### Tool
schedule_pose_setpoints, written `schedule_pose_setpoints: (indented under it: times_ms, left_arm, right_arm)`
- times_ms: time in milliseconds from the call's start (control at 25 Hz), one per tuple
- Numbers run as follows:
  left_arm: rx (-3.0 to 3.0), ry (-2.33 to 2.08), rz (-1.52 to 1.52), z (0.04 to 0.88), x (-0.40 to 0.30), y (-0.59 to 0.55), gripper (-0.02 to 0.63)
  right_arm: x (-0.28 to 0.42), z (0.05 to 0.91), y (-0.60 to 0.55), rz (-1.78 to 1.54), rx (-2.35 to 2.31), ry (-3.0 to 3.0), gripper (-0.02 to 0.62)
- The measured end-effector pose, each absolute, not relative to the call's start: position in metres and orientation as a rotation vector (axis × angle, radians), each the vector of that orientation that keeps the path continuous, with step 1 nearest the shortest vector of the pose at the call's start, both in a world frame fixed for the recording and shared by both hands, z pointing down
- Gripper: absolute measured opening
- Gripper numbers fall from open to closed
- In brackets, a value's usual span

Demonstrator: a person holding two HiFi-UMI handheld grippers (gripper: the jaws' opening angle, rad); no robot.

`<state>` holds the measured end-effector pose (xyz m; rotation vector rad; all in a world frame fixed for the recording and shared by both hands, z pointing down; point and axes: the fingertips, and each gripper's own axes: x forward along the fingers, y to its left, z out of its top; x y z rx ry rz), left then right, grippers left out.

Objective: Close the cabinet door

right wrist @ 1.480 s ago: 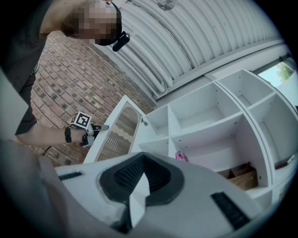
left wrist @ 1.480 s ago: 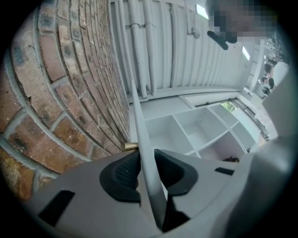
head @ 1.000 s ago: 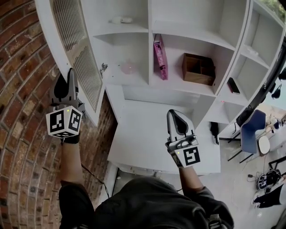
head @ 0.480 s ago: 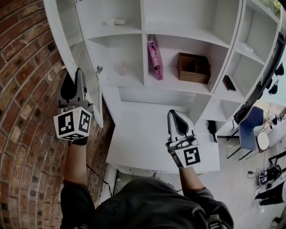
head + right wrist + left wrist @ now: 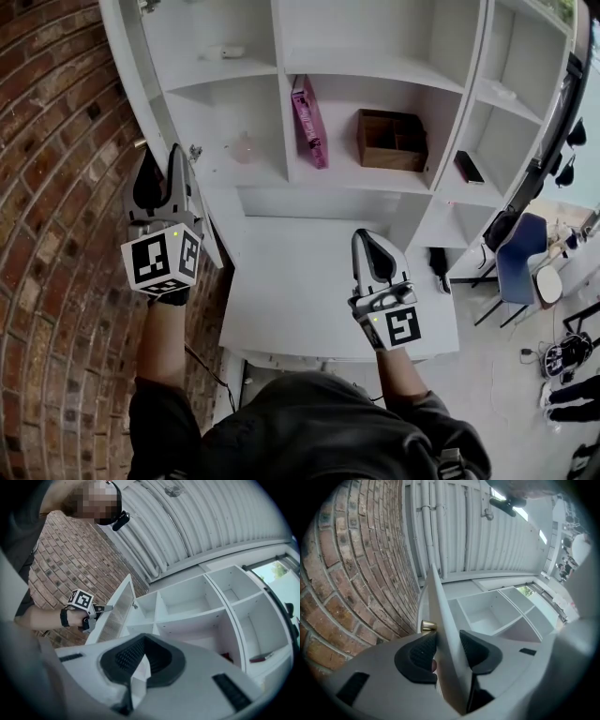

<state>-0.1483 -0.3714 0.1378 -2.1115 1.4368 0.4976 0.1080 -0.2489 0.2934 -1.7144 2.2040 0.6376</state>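
Brick wall (image 5: pixel 56 187) at left; left gripper (image 5: pixel 161 155) astride the edge of the cabinet door (image 5: pixel 443 620), jaws just widened and seemingly not pinching it; door standing open from the white shelving (image 5: pixel 375 70); right gripper (image 5: pixel 368 239) farther right, jaws together, empty, over the white desk (image 5: pixel 281 309).

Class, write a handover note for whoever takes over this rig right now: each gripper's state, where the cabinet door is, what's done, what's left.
Left gripper: open, jaws just been opening, with the free edge of the cabinet door between them.
Right gripper: shut, empty, clear of the door.
Door: standing out from the cabinet, next to the brick wall.
Done: left gripper is at the door's edge.
Left: swing the door shut.
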Motion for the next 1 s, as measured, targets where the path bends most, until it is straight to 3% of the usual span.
schedule_pose_setpoints:
  times_ms: [1000]
  left_arm:
    - [-2.063, 1.354, 0.42, 0.142, -0.072, -0.389, 0.199]
  right_arm:
    - [0.163, 0.294, -0.236, 0.662, -1.853, 2.099, 0.002]
